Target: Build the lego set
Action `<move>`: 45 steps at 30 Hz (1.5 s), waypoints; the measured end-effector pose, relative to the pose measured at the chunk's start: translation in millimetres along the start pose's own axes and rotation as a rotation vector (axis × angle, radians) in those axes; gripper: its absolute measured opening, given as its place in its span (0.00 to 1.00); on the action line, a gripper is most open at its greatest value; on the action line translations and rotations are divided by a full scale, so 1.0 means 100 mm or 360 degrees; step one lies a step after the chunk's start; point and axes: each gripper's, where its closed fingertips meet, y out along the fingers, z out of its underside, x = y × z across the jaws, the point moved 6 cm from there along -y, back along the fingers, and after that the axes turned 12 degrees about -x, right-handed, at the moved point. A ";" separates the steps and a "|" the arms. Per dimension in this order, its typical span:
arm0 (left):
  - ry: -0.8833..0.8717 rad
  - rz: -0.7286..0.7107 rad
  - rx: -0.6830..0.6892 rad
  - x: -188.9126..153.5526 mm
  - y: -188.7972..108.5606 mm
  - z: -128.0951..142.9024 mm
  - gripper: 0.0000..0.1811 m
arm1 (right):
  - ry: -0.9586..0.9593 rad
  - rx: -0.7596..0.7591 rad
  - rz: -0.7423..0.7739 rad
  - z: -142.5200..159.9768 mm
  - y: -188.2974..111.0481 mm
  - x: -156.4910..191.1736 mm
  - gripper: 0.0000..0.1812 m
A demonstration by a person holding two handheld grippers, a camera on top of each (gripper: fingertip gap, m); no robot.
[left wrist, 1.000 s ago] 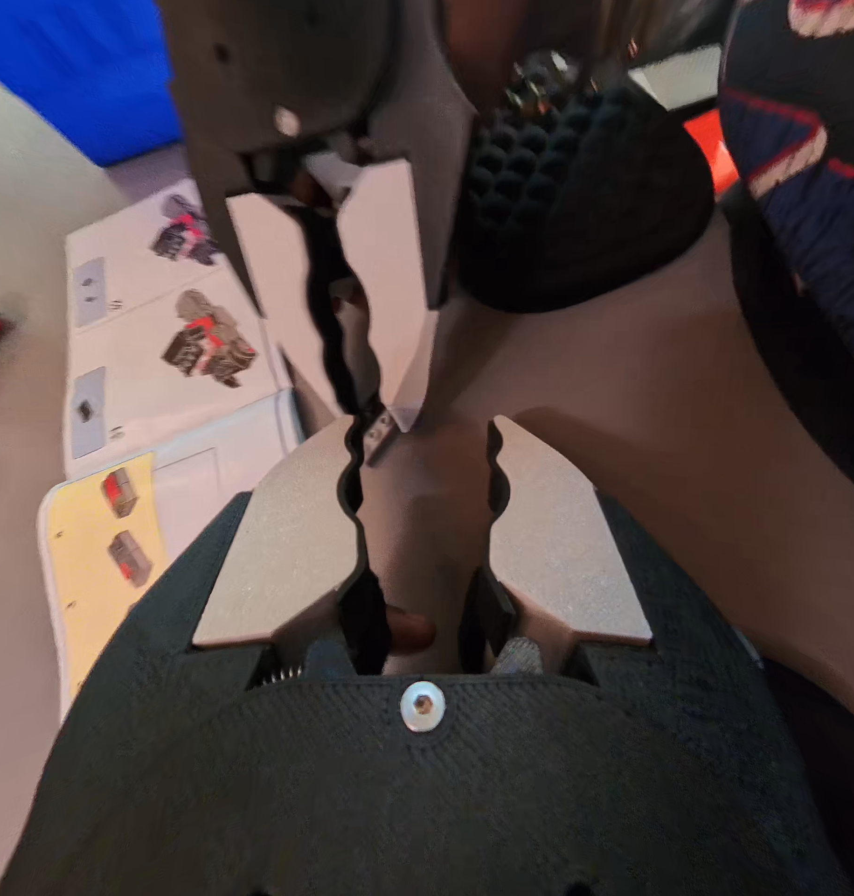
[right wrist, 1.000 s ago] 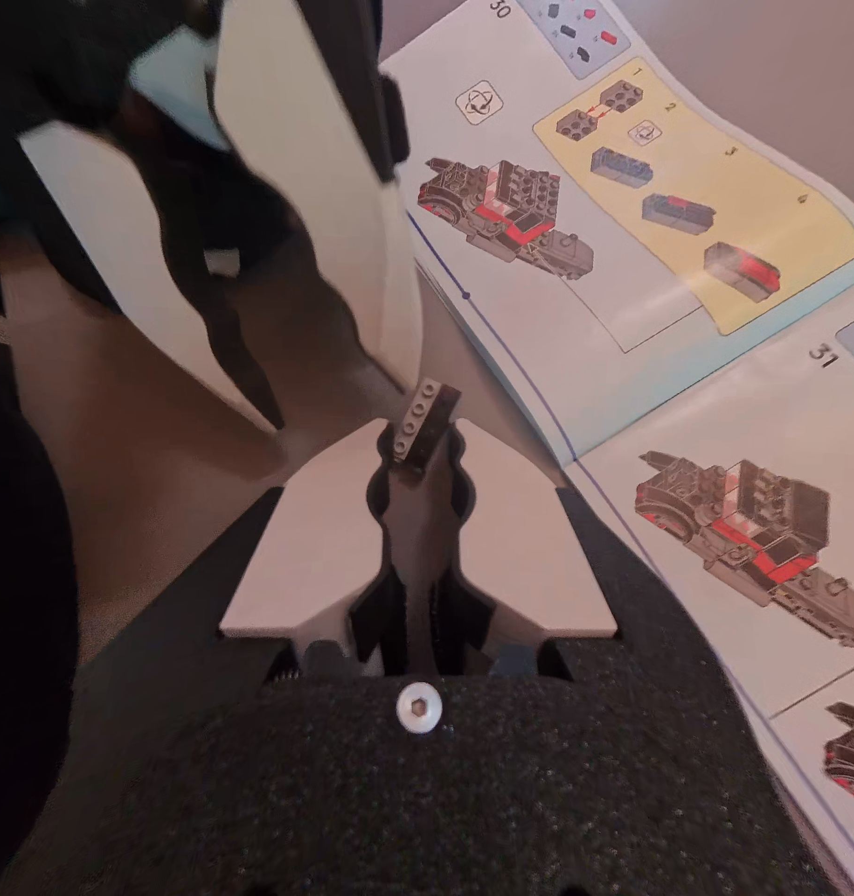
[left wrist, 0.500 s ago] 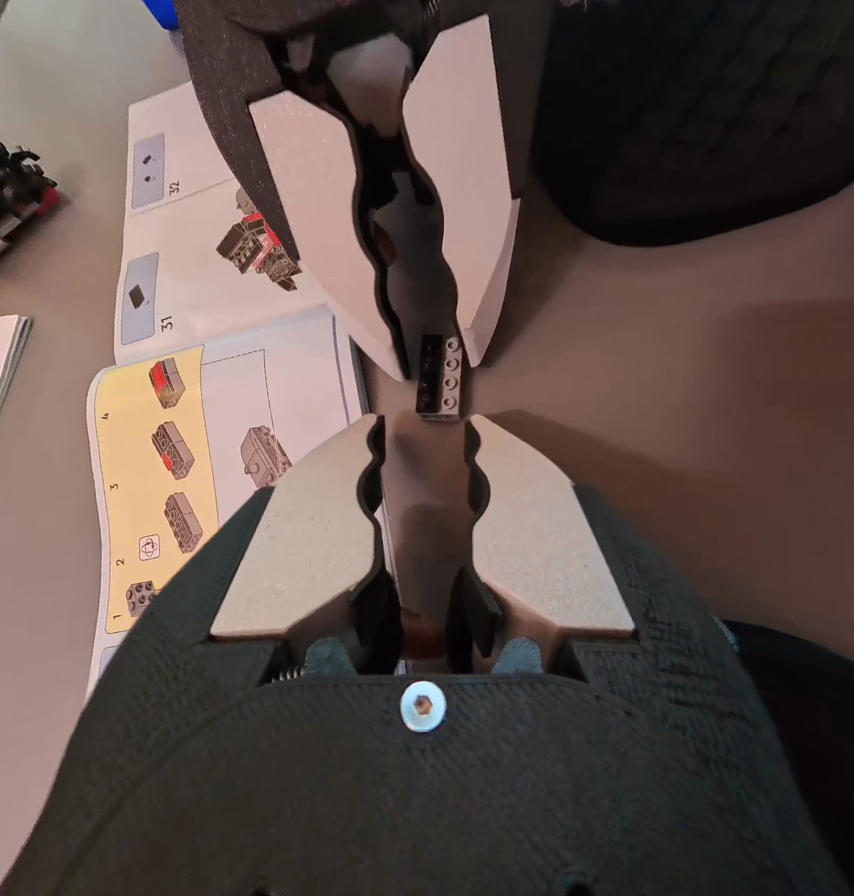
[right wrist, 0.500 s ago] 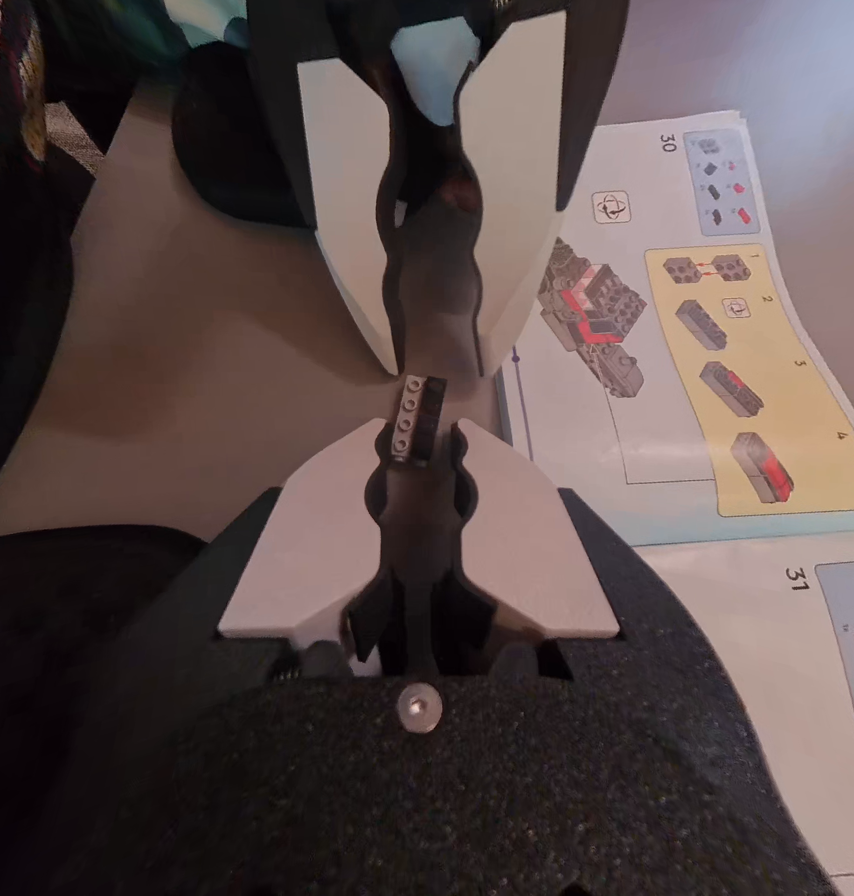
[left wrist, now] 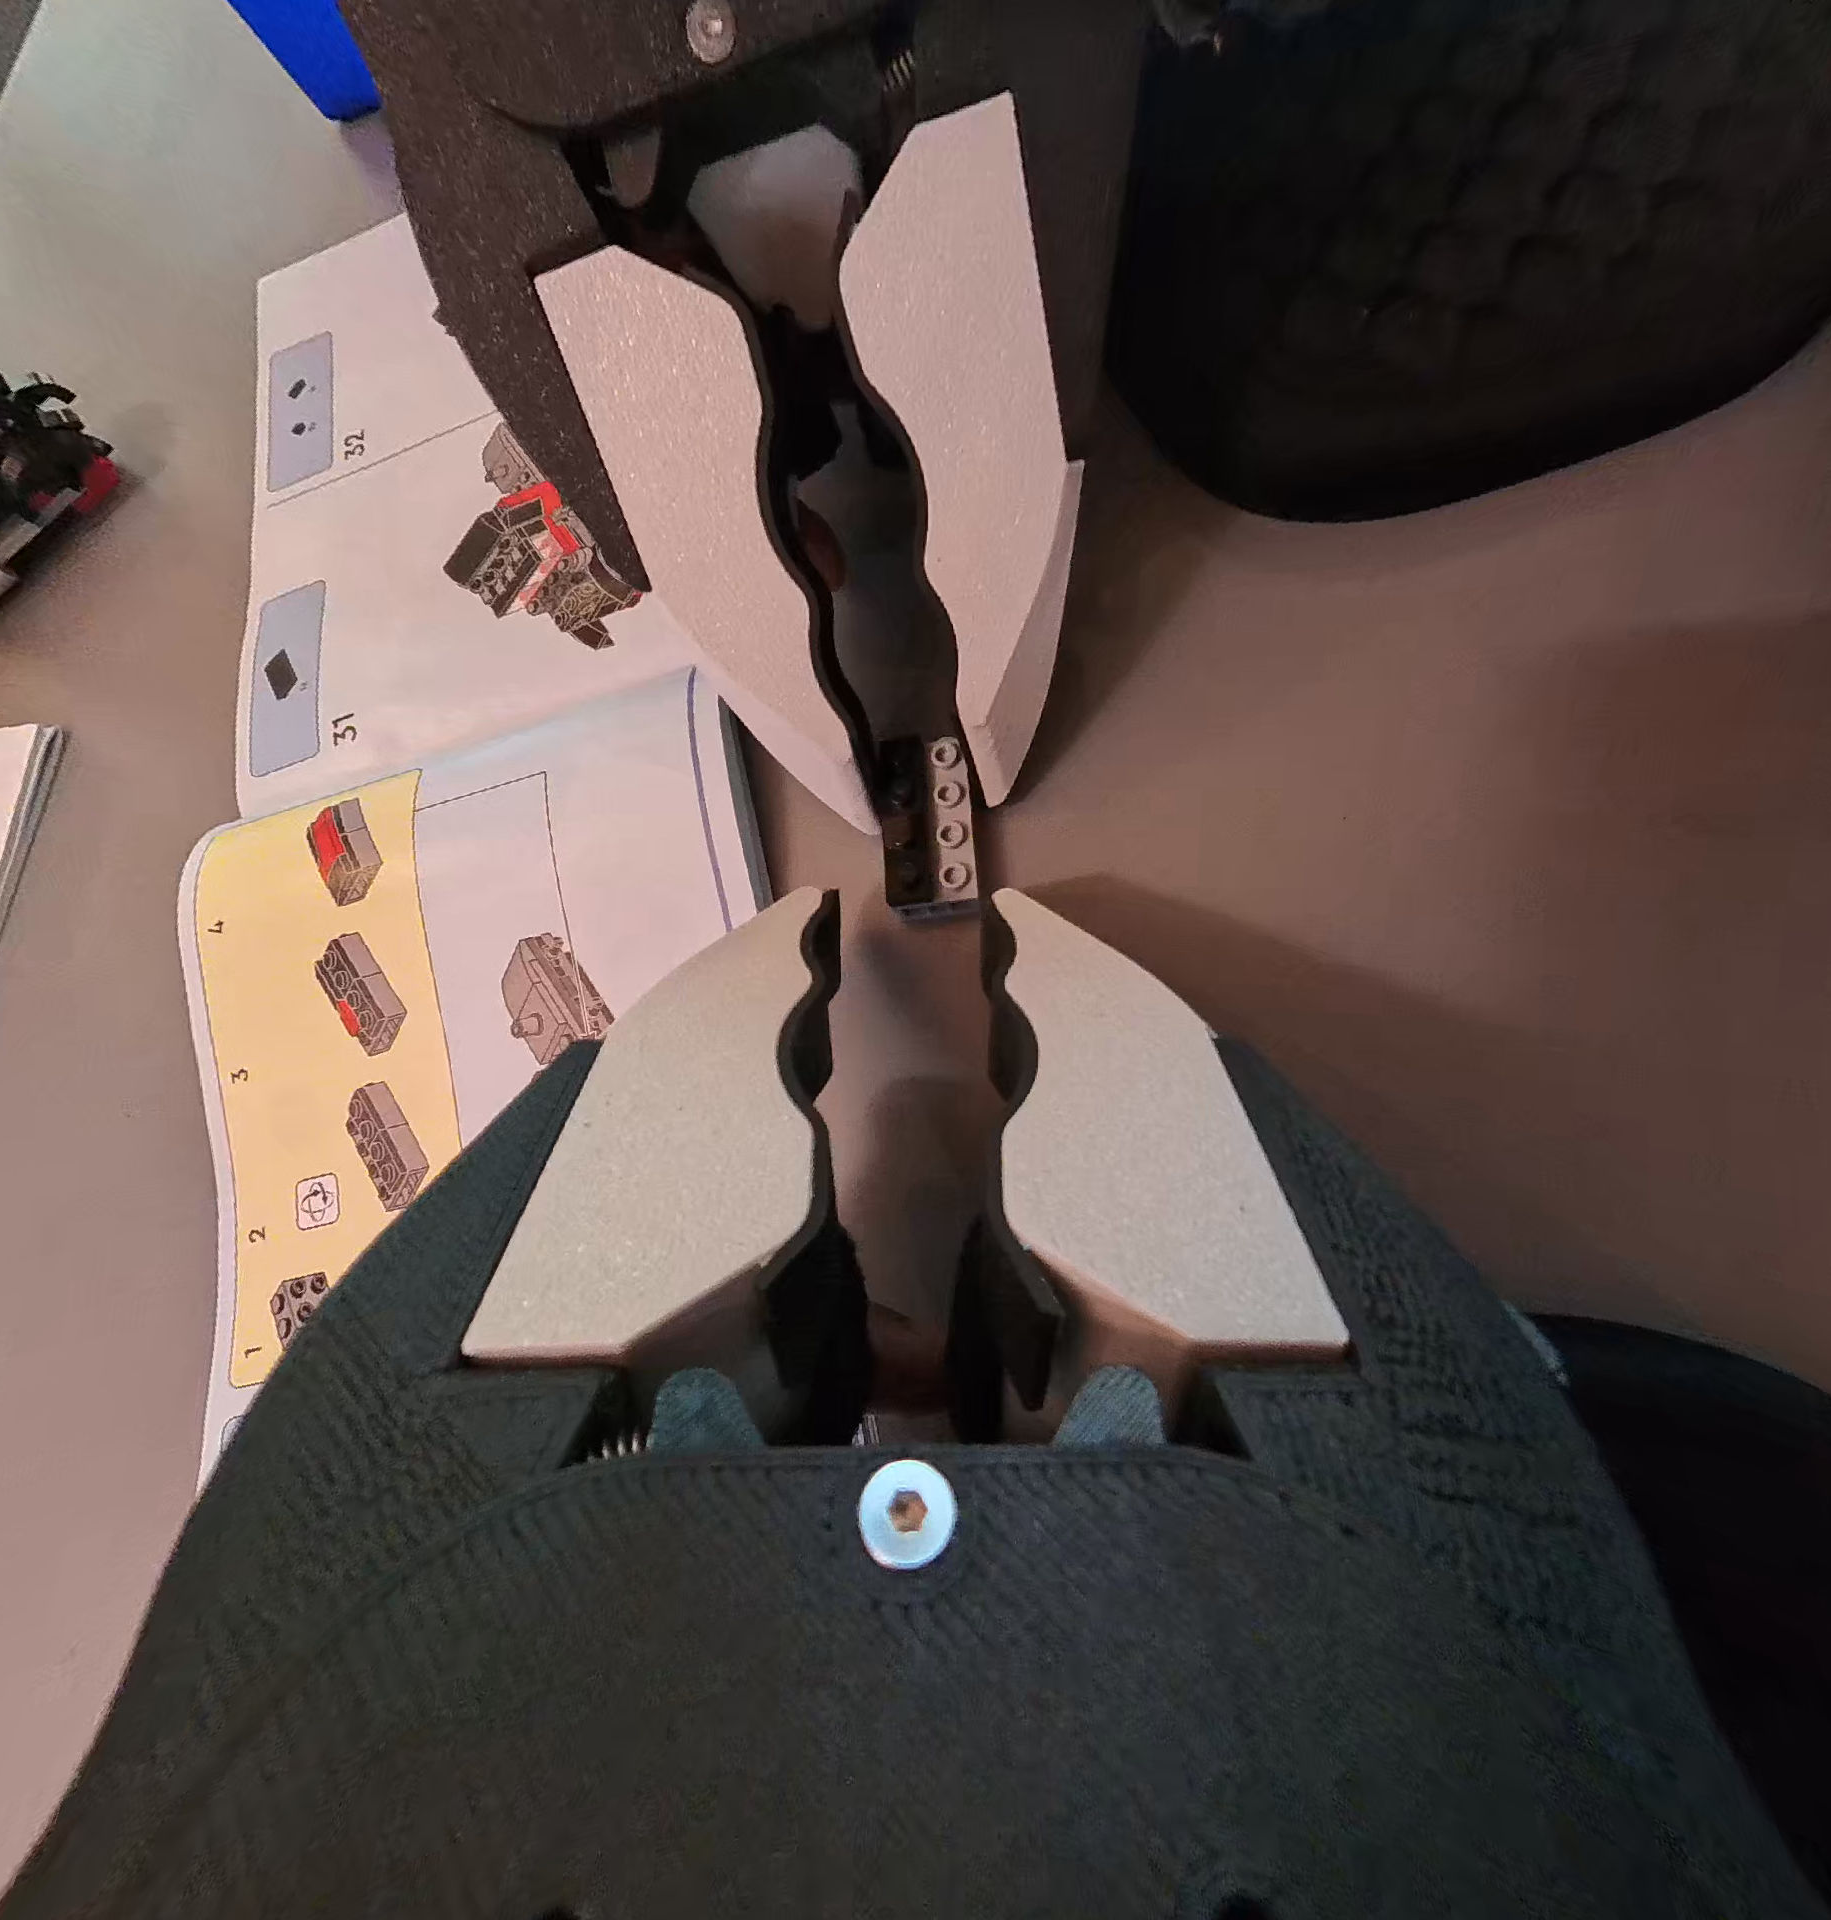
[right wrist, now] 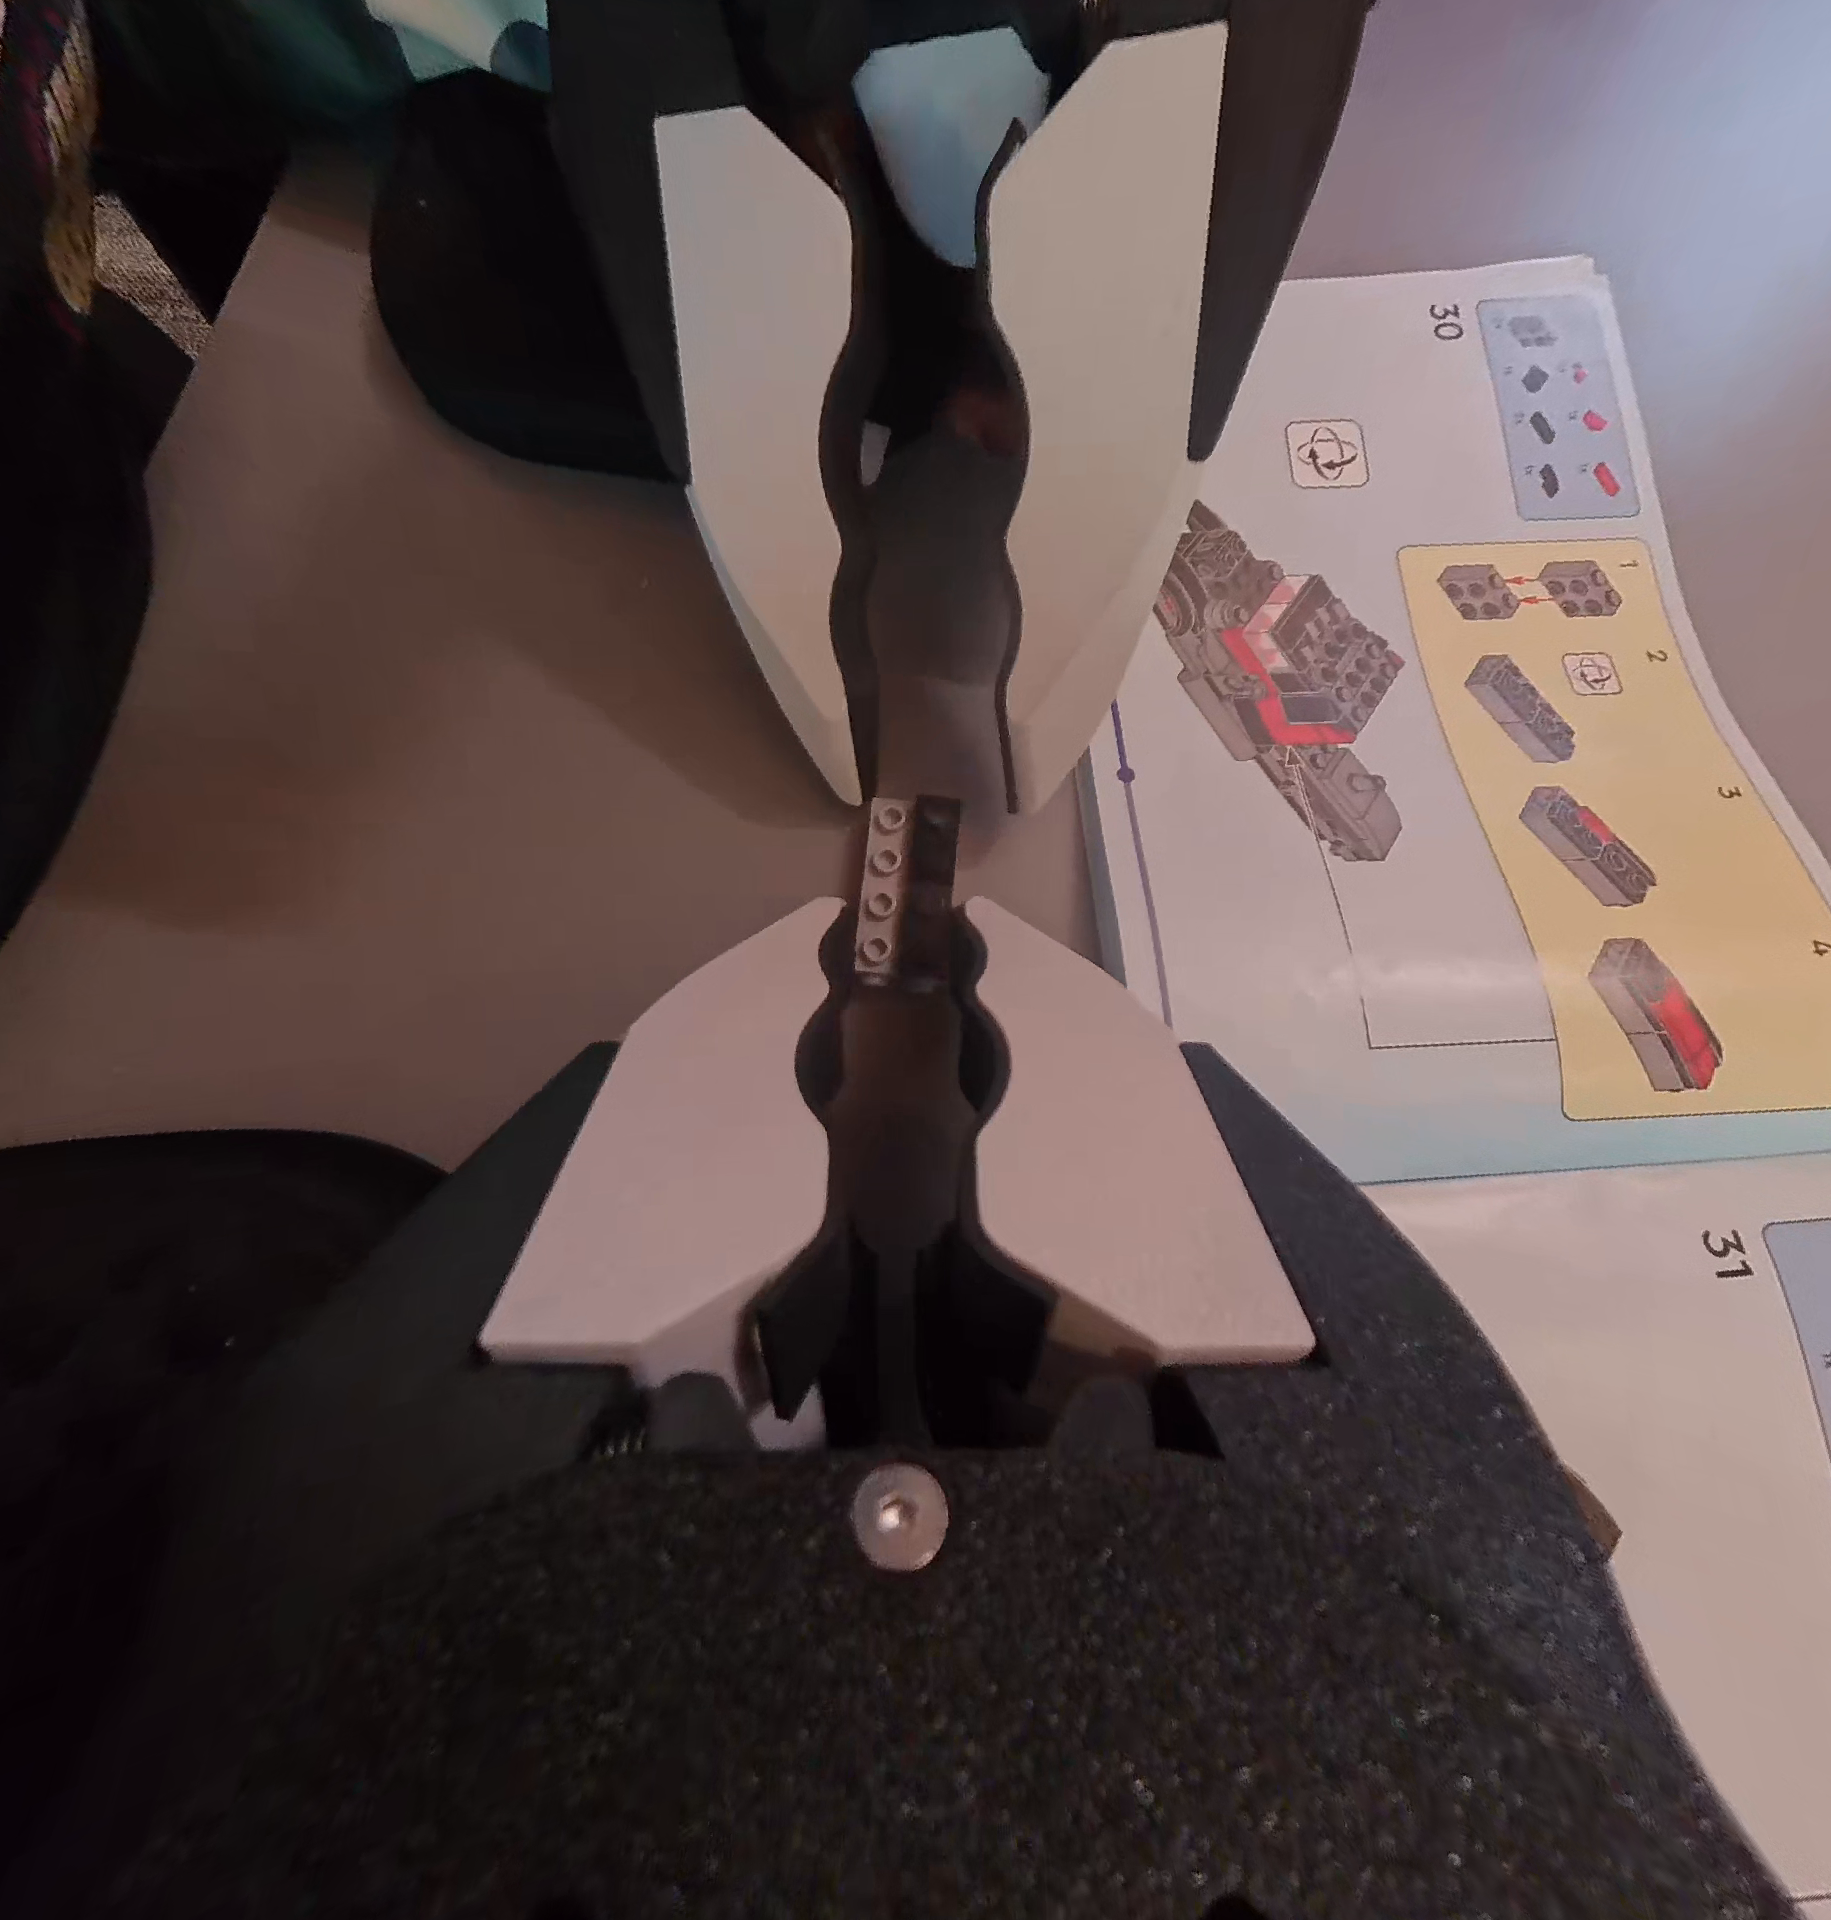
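A small brick assembly (right wrist: 887, 894), one light grey studded strip joined to a black strip, is held in my right gripper (right wrist: 906, 920), which is shut on it. The assembly sticks out forward from the fingertips, above the tan table. My left gripper (left wrist: 916, 912) faces it tip to tip, with its jaws open a little wider than the assembly. The assembly's free end (left wrist: 947, 842) sits right at the left fingertips without being gripped. The right gripper (left wrist: 932, 810) comes in from the top of the left wrist view, and the left gripper (right wrist: 937, 805) from the top of the right wrist view.
An open instruction booklet (left wrist: 495, 790) lies on the table beside the grippers and also shows in the right wrist view (right wrist: 1513, 831). A partly built black, grey and red model (left wrist: 17, 468) stands far left. A black foam object (left wrist: 1462, 260) lies behind. A person's dark clothing (right wrist: 17, 520) is at the left. My two grippers' fingertips are within a few centimetres of each other.
The two grippers have swung into line, tip to tip. The left gripper's jaws have narrowed, and the held assembly now reaches the left fingertips.
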 end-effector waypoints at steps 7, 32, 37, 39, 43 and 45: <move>-0.0007 -0.0019 -0.0071 0.01 0.00 -0.05 0.16 | -0.0025 0.0007 0.0012 -0.01 0.01 -0.02 0.09; -0.0016 -0.0076 0.0049 0.03 0.08 -0.02 0.11 | 0.0054 -0.0105 0.0073 -0.02 -0.13 -0.09 0.08; -0.0018 -0.0078 0.0005 0.03 0.06 -0.05 0.14 | 0.0107 -0.0110 0.0088 -0.03 -0.13 -0.10 0.08; -0.0029 -0.0083 -0.0009 0.04 0.06 -0.06 0.14 | 0.0109 -0.0085 0.0081 -0.01 -0.12 -0.10 0.08; -0.0045 -0.0073 0.0034 0.04 0.08 -0.04 0.11 | 0.0096 -0.0071 0.0067 0.00 -0.11 -0.09 0.08; -0.0042 -0.0069 0.0066 0.04 0.10 -0.03 0.10 | 0.0100 -0.0072 0.0053 0.00 -0.11 -0.09 0.08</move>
